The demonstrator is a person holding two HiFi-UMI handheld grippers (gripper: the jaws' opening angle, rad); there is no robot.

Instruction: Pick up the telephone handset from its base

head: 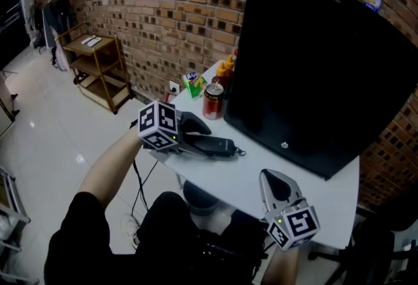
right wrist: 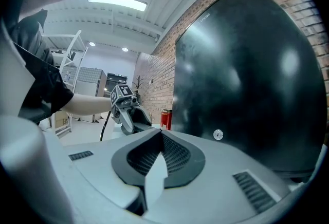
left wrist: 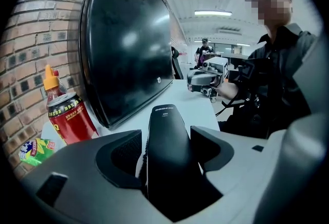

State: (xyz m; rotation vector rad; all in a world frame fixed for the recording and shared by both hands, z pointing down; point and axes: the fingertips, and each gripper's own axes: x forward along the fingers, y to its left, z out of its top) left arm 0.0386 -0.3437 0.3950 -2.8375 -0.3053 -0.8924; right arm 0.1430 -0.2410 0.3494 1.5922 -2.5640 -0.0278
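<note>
The telephone handset (head: 214, 145) lay on the white table (head: 313, 192), just in front of the lower edge of the large black screen (head: 313, 68) and near a red drink can (head: 213, 100). Its base could not be made out separately beneath it.

**Relation governing the next move.** The left tool (head: 193, 138) stood directly over the near end of the handset. In the left gripper view the handset's (left wrist: 165, 120) long axis ran straight away from the camera, in line with the way the tool pointed. The jaws therefore stood either side of its width, and closing them should pinch it across its narrow dimension. The left hand was the nearer by far. The right tool (head: 270, 176) stood well apart, toward the table's near edge.

**Tool state.**
- Left tool (left wrist: 165, 152): jaws spread wide, handset between them. A strip of table showed beside the left pad and the right pad stood very close. Neither pad appeared to press, so the handset was judged not yet gripped.
- Right tool (right wrist: 157, 134): jaws together at the tips, holding nothing.
</note>
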